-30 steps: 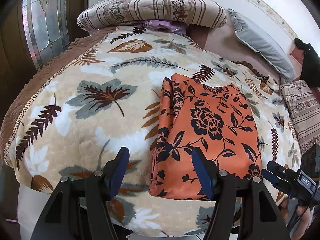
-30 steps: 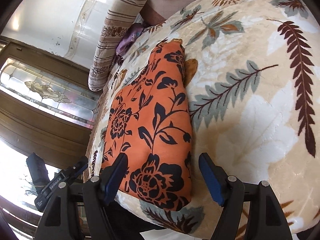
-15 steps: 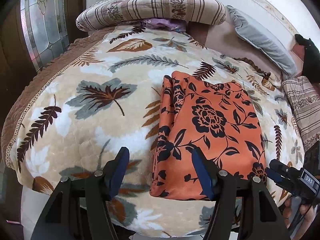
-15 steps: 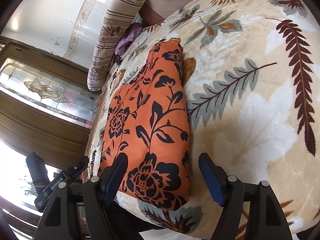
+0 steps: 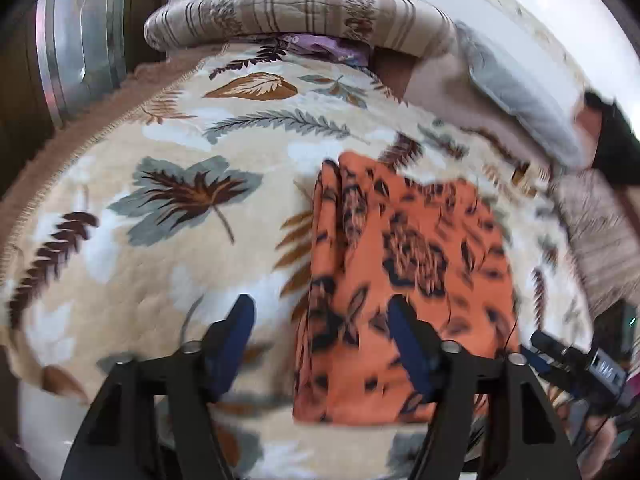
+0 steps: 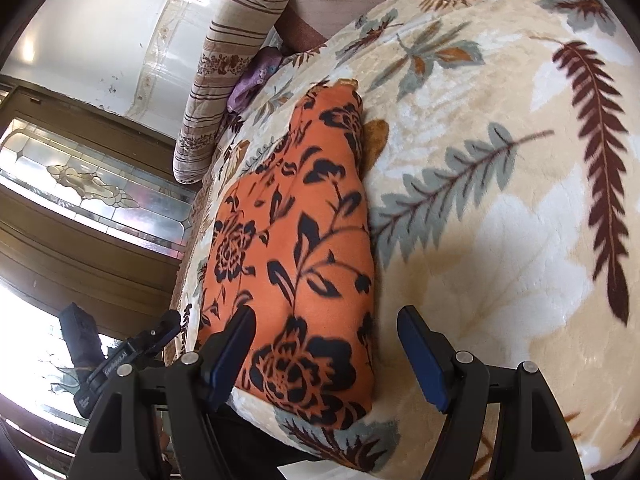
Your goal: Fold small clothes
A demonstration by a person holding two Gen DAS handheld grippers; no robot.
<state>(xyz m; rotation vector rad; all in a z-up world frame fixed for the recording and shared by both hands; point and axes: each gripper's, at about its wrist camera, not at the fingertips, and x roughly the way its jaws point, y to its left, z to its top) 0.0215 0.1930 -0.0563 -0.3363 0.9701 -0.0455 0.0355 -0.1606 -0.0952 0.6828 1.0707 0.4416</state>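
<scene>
folded orange garment (image 6: 296, 248) on leaf blanket (image 6: 500, 240), left gripper (image 5: 320, 332) opening, right gripper (image 6: 326, 344) wide, both empty

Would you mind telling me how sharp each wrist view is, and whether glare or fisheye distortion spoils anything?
Left wrist view: motion-blurred, the orange floral garment smeared. Right wrist view: sharp, the print crisp on the garment; the window at lower left is blown out white. Both views: fisheye bends the leaf-pattern blanket into a dome, with dark corners.

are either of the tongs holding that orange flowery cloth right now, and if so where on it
Nothing is held. The left tongs are opening and the right tongs stand open; the folded orange cloth lies free on the blanket.
</scene>
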